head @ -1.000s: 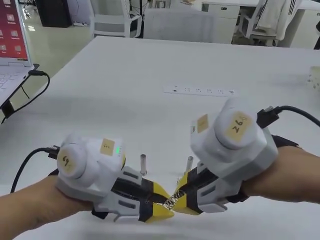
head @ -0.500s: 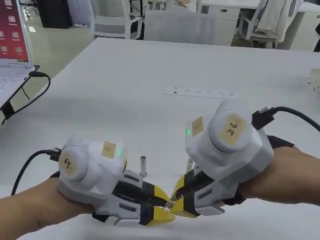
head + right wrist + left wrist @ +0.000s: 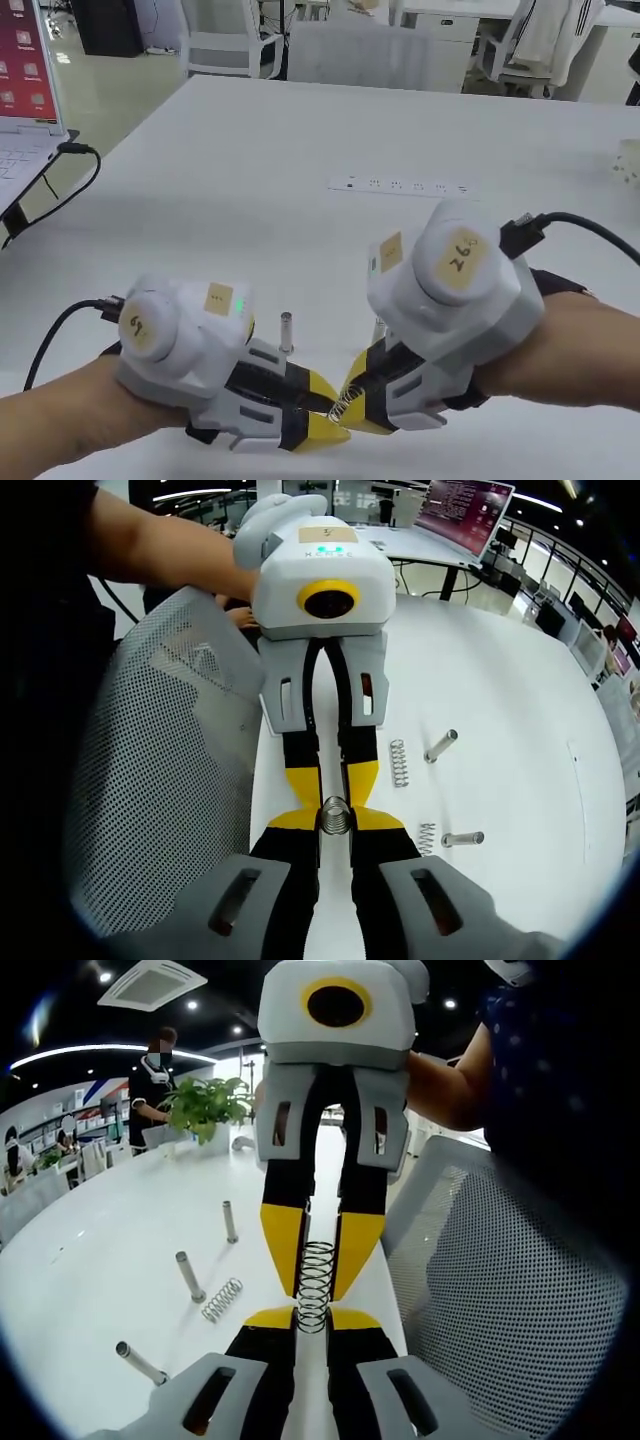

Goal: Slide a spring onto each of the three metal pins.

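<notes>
My two grippers meet tip to tip near the table's front edge, with one steel spring bridging them. In the left gripper view the spring runs from my left gripper up between the right gripper's yellow fingers. From my right gripper the same spring appears end-on. Both grippers are shut on it. Three upright metal pins stand on the white table, all bare. One pin shows between the grippers in the head view.
Loose springs lie near the pins. A white power strip lies mid-table, and a laptop with a black cable sits at the far left. A mesh chair is beside the table edge.
The right gripper has edged slightly left and down, closer to the left one. The spring stays held between the two sets of tips.
</notes>
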The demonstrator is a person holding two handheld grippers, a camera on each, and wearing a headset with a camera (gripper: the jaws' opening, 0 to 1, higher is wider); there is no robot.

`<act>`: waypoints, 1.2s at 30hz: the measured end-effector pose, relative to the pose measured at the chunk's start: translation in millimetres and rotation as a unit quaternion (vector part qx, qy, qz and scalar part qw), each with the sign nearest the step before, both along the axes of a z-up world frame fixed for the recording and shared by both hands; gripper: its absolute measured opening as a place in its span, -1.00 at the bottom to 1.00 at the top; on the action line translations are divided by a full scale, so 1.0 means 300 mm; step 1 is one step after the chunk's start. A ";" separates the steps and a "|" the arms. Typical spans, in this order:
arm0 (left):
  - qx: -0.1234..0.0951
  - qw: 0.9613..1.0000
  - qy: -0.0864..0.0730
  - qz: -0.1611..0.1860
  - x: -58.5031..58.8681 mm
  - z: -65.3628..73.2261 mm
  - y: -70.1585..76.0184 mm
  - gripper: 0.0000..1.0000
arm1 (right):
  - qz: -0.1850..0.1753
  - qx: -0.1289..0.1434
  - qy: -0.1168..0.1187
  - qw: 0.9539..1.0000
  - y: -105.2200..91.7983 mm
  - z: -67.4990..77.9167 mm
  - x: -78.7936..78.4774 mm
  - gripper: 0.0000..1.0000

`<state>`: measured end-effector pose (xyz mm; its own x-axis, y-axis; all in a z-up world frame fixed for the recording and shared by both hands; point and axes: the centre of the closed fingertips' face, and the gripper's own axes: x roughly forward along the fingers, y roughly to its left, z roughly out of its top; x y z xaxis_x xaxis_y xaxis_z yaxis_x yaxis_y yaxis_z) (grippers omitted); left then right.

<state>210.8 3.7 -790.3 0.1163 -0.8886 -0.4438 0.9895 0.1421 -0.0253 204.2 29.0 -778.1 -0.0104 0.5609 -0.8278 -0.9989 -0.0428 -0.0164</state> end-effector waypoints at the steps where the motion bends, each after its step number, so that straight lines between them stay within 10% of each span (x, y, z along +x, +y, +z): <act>1: 0.000 1.000 0.001 0.001 0.000 0.001 0.000 -0.94 | 0.000 0.000 0.000 1.000 0.000 0.000 0.000 -0.84; 36: -0.004 0.999 0.020 0.043 0.027 0.010 0.081 -0.41 | -0.023 -0.005 -0.003 1.000 -0.047 0.000 0.038 -0.84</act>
